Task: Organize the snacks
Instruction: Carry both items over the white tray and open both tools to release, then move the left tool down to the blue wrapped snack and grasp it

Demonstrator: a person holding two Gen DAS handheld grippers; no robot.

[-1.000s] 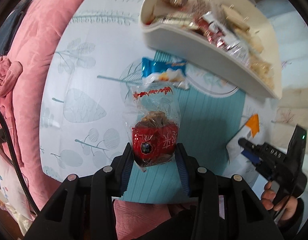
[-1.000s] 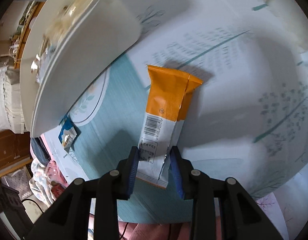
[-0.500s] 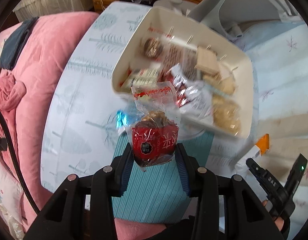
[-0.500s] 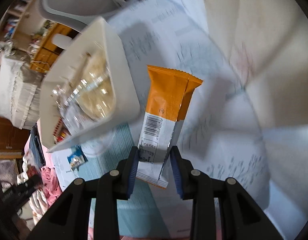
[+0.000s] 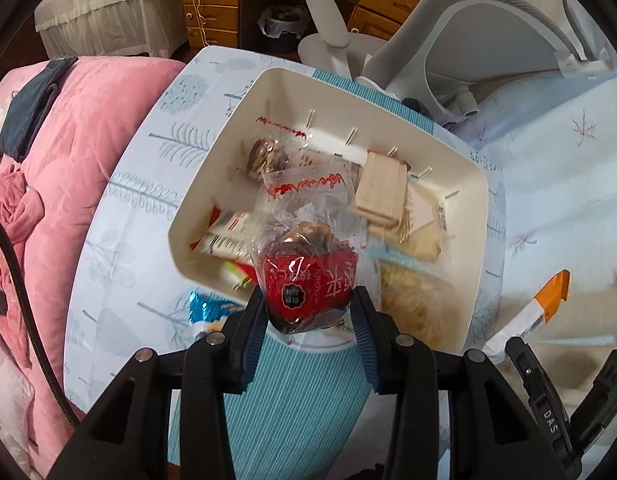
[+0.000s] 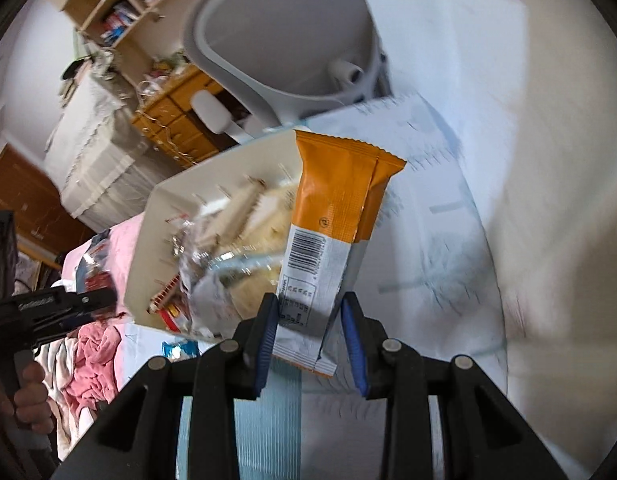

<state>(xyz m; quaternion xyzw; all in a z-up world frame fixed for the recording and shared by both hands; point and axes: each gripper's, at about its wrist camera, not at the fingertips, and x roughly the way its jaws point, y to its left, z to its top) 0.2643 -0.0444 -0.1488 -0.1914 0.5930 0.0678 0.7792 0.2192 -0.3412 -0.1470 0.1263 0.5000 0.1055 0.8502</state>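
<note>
Only the left wrist view shows the blue packet point(image 5: 206, 310) lying flat beside the white bin point(image 5: 478, 240). The left gripper point(image 5: 308, 312) clamps a red pastry bag point(image 5: 308, 256), long axis forward. The right gripper point(image 6: 310, 320) clamps an orange wrapper point(image 6: 332, 232), pointing forward.

Both the left gripper point(image 5: 308, 322) and the right gripper point(image 6: 310, 326) are matte black plastic with ribbed blue finger pads point(image 5: 253, 340) and round silver screws. A bare-skinned hand point(image 6: 26, 390) shows at lower left of the right view; white "DAS" lettering marks the gripper at lower right of the left view.

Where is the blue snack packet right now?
In the left wrist view the blue snack packet lies on the table, just left of the left hand-held gripper, by the white bin's near corner.
</note>
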